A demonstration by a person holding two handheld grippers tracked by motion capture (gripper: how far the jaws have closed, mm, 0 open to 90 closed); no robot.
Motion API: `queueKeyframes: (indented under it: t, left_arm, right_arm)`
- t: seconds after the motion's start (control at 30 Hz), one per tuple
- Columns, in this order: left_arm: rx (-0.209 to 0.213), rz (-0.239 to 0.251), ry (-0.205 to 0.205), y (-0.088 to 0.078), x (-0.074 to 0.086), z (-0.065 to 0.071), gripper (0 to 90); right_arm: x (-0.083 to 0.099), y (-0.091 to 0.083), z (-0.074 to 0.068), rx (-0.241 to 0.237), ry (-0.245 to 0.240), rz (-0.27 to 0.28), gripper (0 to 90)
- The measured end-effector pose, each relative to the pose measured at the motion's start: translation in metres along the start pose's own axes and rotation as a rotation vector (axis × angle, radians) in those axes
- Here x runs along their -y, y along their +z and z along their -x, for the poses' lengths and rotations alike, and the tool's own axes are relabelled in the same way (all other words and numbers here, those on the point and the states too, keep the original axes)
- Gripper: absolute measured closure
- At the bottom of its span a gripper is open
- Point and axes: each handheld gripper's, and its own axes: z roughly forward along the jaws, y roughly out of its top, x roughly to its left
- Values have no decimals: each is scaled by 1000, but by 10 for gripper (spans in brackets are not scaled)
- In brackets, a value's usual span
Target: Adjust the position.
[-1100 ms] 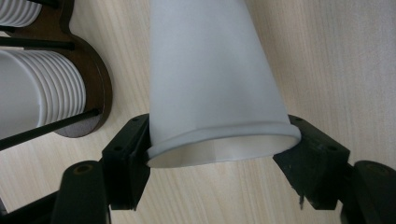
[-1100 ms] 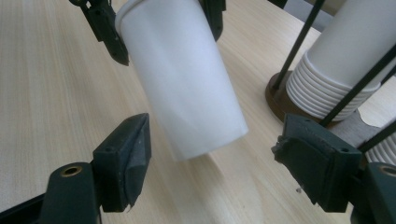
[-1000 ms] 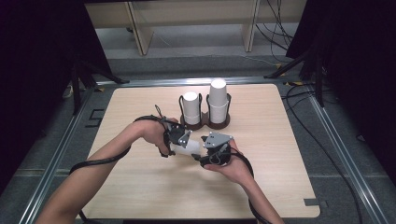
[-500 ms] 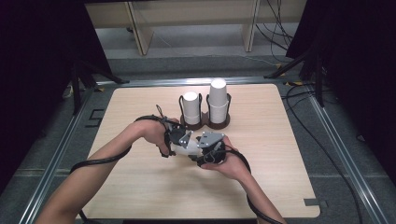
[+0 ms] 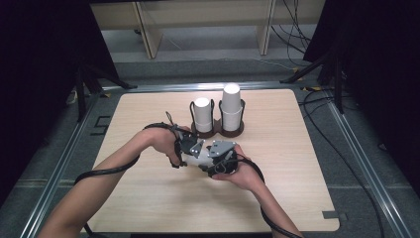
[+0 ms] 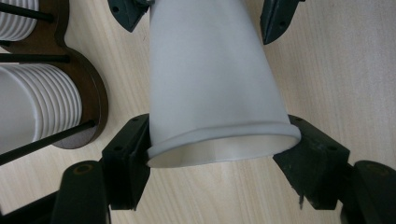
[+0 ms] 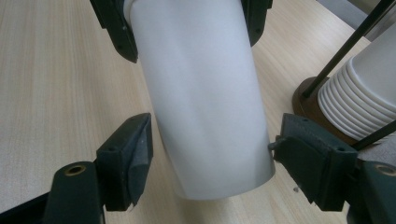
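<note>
- Left gripper (image 6: pixel 219 154) clamped white paper cup (image 6: pixel 210 84) at its rim.
- Right gripper (image 7: pixel 210 149) jaws were closing around cup's base, pads just clear.
- Cup stacks (image 5: pixel 218 111) at 12 o'clock.

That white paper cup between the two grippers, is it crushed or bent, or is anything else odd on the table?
Nothing stands out. The white paper cup lies on its side, its rim round and undented, clamped by the left gripper. The right gripper straddles its closed end. Both cup stacks stand upright in the dark wooden holder.
</note>
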Motion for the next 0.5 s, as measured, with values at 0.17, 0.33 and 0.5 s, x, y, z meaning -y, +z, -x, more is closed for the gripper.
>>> queueKeyframes:
  t: [0.17, 0.33, 0.5]
  left_arm:
    - [6, 5, 4, 0, -1, 0, 296]
    - [7, 13, 8, -1, -1, 0, 296]
    - [7, 10, 9, 0, -1, 1, 295]
  right_arm:
    - [0, 2, 0, -12, -6, 5, 279]
    - [0, 3, -1, -12, 0, 6, 282]
    - [1, 4, -1, -18, -6, 0, 286]
